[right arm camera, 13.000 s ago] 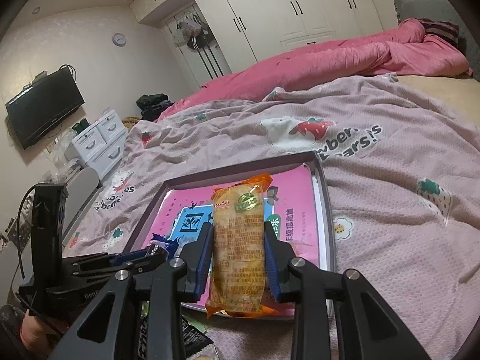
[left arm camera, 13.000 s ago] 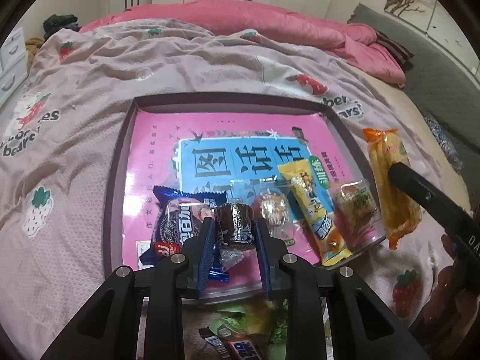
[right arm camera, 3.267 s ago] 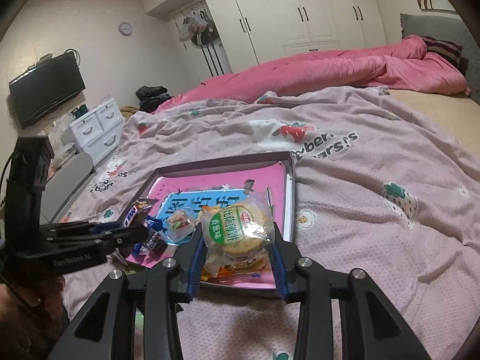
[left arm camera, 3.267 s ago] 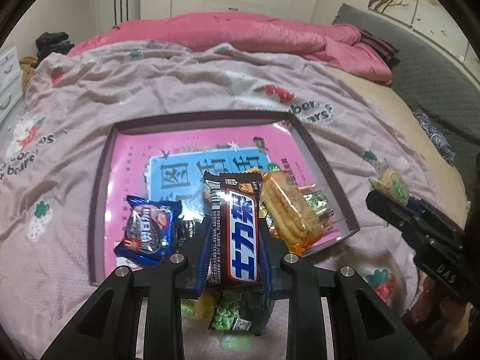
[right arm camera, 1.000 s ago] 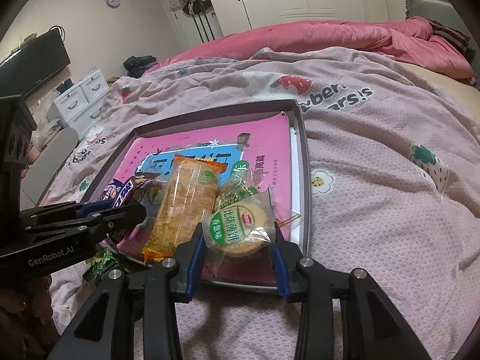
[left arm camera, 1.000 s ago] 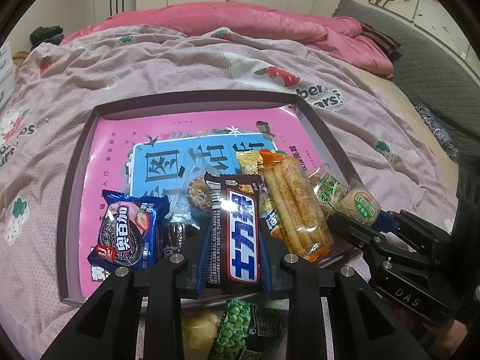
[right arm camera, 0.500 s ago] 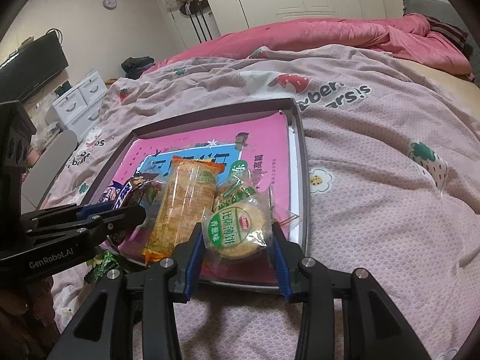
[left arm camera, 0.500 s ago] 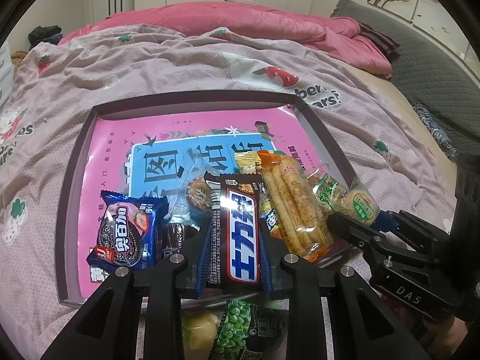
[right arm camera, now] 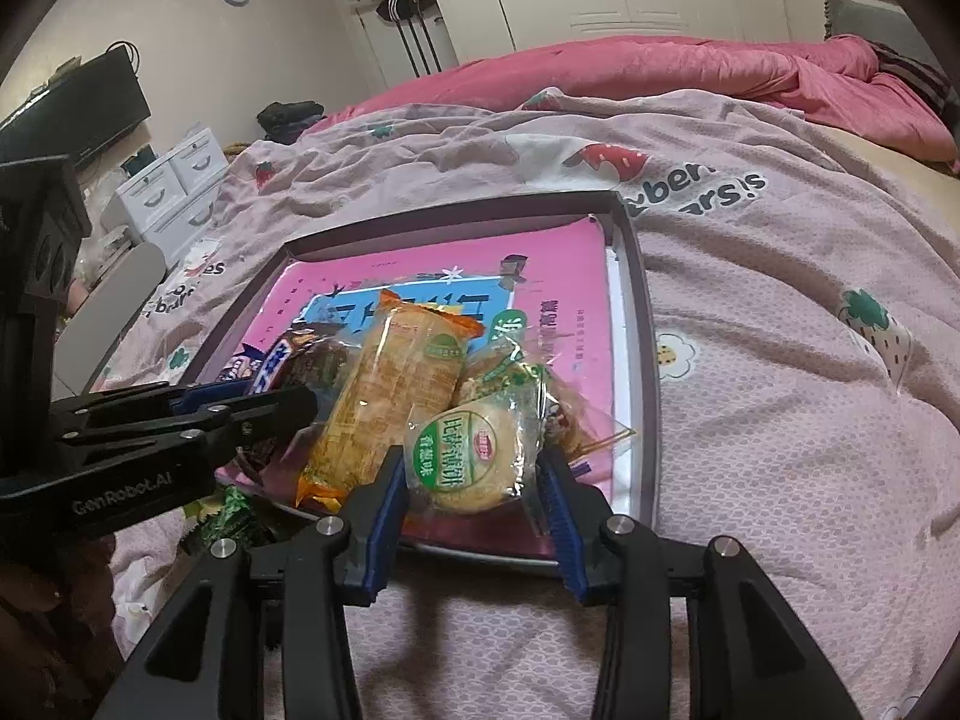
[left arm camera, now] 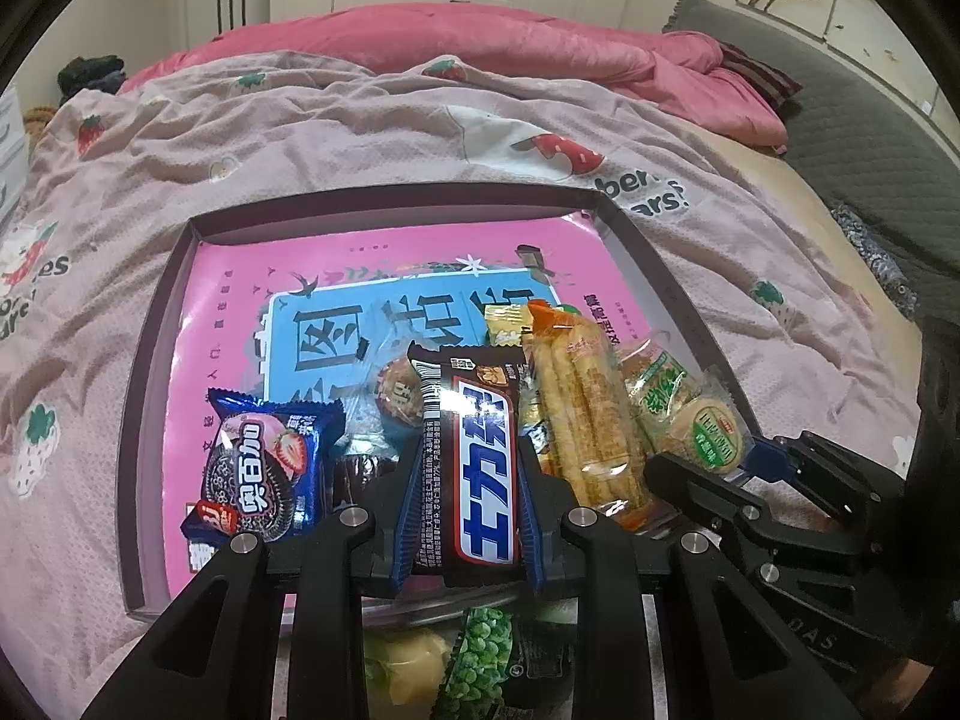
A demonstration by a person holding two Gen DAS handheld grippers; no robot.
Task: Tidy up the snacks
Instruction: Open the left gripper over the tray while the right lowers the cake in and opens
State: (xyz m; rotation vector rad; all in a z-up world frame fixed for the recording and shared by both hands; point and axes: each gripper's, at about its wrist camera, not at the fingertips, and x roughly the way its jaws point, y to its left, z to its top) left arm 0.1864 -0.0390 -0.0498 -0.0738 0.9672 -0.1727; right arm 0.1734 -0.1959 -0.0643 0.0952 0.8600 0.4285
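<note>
Partly done, judging by what lies in the tray [left arm camera: 672,276]: cookie pack [left arm camera: 264,468], wafer pack [left arm camera: 582,420] & others are lined up at its near edge. Left gripper [left arm camera: 468,480] is clamped on a chocolate bar [left arm camera: 480,456] over that row; right gripper [right arm camera: 474,480] is closed round a biscuit pack [right arm camera: 468,456] at the row's right end. Green packs [left arm camera: 480,666] behind left gripper, off-tray, are left.
</note>
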